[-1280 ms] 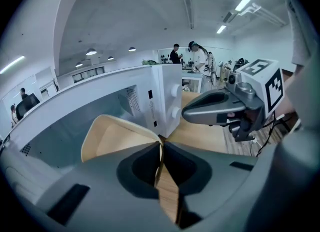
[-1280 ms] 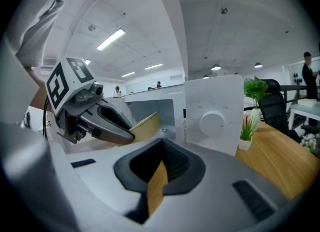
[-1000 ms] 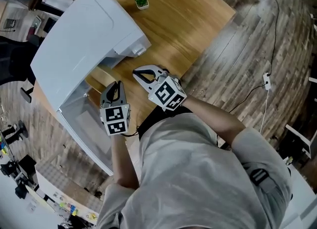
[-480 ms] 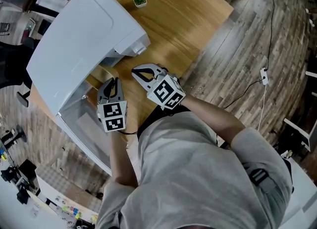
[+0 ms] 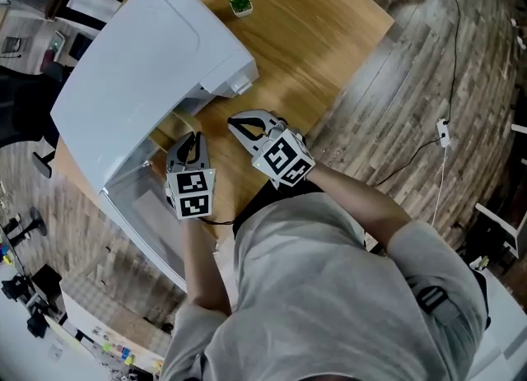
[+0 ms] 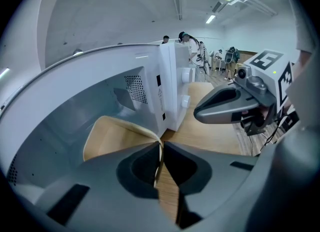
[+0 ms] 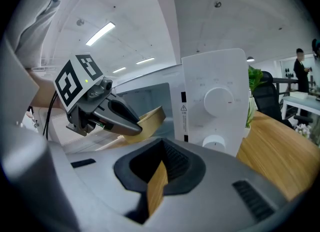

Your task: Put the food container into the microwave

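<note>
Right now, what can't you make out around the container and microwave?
- Food container bottom: left gripper view, covered by the left tool.
- Microwave cavity floor: head view, under its roof; left gripper view, mostly behind the container.
- Dial markings: right gripper view, too small.

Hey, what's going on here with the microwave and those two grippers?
A person is loading a white microwave that stands, door open, on a wooden table. The left gripper has its fingers pinched on the rim of a tan food container and holds it at the mouth of the oven cavity. The right gripper is shut and empty, hovering over the table just beside the left one.
</note>
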The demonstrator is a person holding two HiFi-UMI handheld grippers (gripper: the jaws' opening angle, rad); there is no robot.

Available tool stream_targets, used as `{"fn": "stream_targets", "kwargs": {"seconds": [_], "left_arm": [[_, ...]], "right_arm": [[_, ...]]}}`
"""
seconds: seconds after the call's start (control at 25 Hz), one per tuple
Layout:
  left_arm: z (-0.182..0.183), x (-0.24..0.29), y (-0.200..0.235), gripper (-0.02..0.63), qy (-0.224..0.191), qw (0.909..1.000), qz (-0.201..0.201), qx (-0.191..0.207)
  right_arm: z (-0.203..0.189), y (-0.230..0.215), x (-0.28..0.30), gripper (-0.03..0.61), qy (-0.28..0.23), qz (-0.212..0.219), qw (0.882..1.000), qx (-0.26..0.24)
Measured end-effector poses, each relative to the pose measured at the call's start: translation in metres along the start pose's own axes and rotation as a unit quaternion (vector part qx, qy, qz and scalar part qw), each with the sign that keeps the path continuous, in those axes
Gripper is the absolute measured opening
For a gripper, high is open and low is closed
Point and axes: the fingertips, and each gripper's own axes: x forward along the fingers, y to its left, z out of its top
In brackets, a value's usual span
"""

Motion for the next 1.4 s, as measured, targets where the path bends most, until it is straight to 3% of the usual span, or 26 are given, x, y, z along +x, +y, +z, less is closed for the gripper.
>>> {"fn": "stream_targets", "kwargs": {"seconds": [1.4], "left_arm": [[-0.023, 0.014, 0.038, 0.048, 0.064, 0.9959, 0.018, 0.060]], "right_arm": [[0.002, 0.011, 0.015, 0.005, 0.001, 0.013, 1.000, 0.001]]}}
